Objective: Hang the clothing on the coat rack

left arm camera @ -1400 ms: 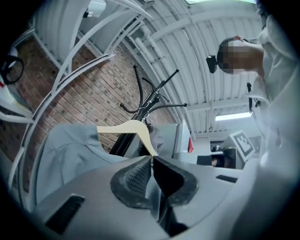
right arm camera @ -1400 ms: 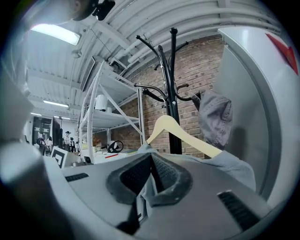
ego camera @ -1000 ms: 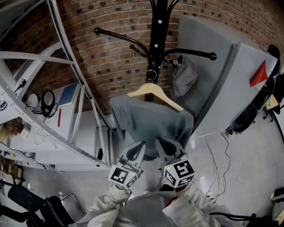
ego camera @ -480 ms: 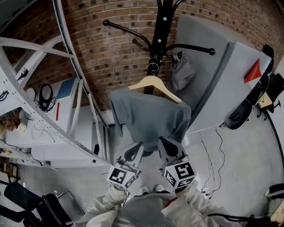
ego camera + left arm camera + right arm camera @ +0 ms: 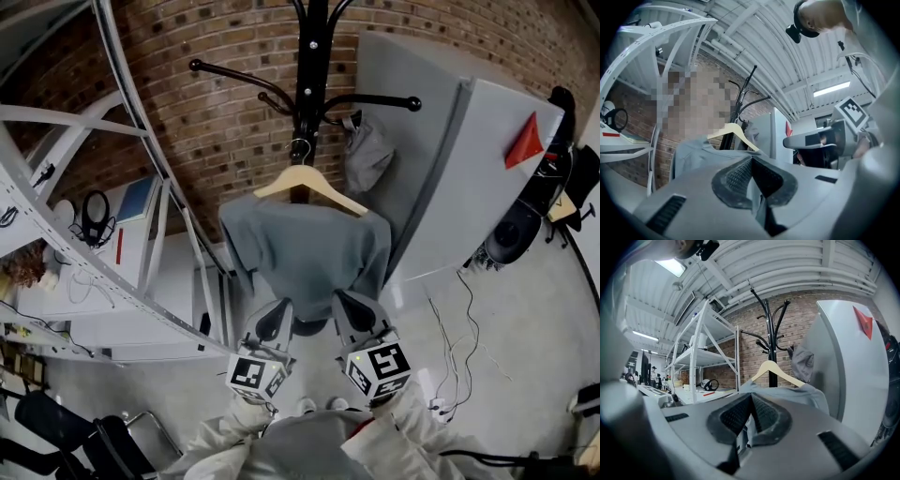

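Note:
A grey garment [image 5: 305, 248] hangs on a wooden hanger [image 5: 305, 183], whose hook sits at the pole of the black coat rack [image 5: 309, 56]. My left gripper [image 5: 272, 319] and right gripper [image 5: 349, 307] are side by side at the garment's lower edge. Each is shut on a fold of the grey cloth. In the left gripper view the hanger [image 5: 733, 132] and garment [image 5: 693, 152] rise beyond the shut left gripper [image 5: 752, 164]. The right gripper view shows the hanger [image 5: 776, 371], the rack [image 5: 771, 333] and the garment [image 5: 797, 392] just ahead of the right gripper [image 5: 751, 401].
A second grey item [image 5: 366, 155] hangs from a rack arm at the right. A tall grey cabinet [image 5: 450, 159] stands close on the right and white metal shelving [image 5: 122, 187] on the left. The brick wall is behind the rack. Cables [image 5: 459, 319] lie on the floor.
The hanger with the garment has shifted slightly left along with the rack in the head view. Both grippers keep their hold on the lower edge.

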The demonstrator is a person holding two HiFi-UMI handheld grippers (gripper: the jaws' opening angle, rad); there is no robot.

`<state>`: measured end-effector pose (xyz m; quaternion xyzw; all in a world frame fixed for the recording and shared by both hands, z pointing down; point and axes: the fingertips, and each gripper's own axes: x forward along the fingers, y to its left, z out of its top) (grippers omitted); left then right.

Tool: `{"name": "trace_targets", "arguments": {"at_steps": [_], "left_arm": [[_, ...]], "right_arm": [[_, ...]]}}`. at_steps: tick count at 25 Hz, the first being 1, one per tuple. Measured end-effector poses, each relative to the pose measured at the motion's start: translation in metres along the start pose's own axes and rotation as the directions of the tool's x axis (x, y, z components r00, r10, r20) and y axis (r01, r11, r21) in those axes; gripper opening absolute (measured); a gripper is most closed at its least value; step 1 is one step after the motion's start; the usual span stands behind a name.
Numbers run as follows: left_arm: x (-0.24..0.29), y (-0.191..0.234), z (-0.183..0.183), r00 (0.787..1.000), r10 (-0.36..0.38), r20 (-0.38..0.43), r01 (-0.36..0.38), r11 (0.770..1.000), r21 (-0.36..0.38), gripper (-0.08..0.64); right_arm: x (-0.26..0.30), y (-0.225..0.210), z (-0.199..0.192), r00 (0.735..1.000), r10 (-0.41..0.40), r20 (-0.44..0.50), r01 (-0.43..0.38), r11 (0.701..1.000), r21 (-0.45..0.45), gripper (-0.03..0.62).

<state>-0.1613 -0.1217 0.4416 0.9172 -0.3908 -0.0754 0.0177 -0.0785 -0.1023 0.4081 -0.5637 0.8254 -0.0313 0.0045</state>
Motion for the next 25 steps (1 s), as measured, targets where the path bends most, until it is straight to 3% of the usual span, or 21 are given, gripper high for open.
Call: {"name": "trace_targets", "arguments": {"at_steps": [7,18,25], "left_arm": [[0.007,-0.007,-0.005,1.0,0.019,-0.006,-0.019,1.0,0.003,0.008],[0.018,-0.008,0.006,0.996,0.081,-0.021,-0.077,0.987,0.14,0.008],[0.024,-0.006,0.003,0.996,0.089,-0.011,-0.086,0.985,0.152,0.009]], "right_arm": [[-0.004,-0.01,0.0,1.0,0.025,0.009,-0.025,1.0,0.015,0.025],[-0.003,-0.022,0.008,0.999,0.045,0.023,-0.046,0.999,0.022,0.025],[-0.002,-0.028,0.007,0.999,0.048,0.022,-0.048,0.999,0.019,0.025]]}}
